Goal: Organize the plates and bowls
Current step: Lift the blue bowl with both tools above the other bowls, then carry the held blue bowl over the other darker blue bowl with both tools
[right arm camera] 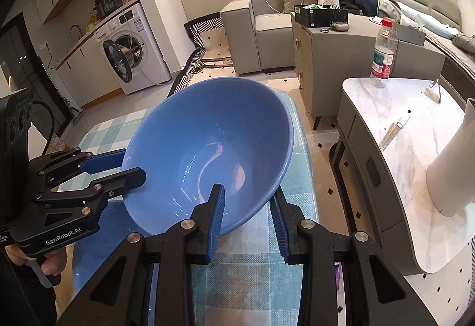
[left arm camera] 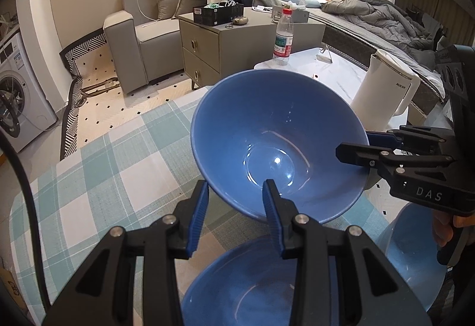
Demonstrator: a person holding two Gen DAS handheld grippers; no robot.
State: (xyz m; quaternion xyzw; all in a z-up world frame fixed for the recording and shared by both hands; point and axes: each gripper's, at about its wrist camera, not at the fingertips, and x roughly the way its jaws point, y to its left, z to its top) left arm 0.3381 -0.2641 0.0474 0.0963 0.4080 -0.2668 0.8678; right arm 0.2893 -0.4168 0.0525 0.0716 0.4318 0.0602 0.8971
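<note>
My left tongs (left arm camera: 234,192) are closed on the near rim of the blue bowl (left arm camera: 276,142), one finger inside and one outside its wall. My right tongs (right arm camera: 248,201) grip the same bowl on its other side, again with the wall between the two fingers. The bowl hangs tilted between them, above the checked cloth (left arm camera: 98,165) that covers the table, and it is empty.

Below it, in the left view, a second blue bowl (left arm camera: 237,290) stands on the cloth, partly hidden by my left tongs, and it looks empty too. A third blue piece (left arm camera: 409,251) lies just beside it to the right; I cannot tell if it is a bowl or a plate.

The right tool carries the letters "DAS" in the left view, and the left tool reads "GenRobot.AI" in the right view.

To the right stands a low marble table (right arm camera: 386,106). On it are a white kettle (left arm camera: 386,88) with a small dark brand mark that I cannot read surely, and a clear water bottle (right arm camera: 383,56) with a red cap and a red and green label, almost empty.

Behind that is a grey cabinet (left arm camera: 213,47) holding a black box (left arm camera: 216,13) filled with small things. Farther off I see a grey sofa (left arm camera: 139,29) with cushions, a bed with a grey blanket (left arm camera: 386,17), and a washing machine (right arm camera: 133,59) with its door open.
</note>
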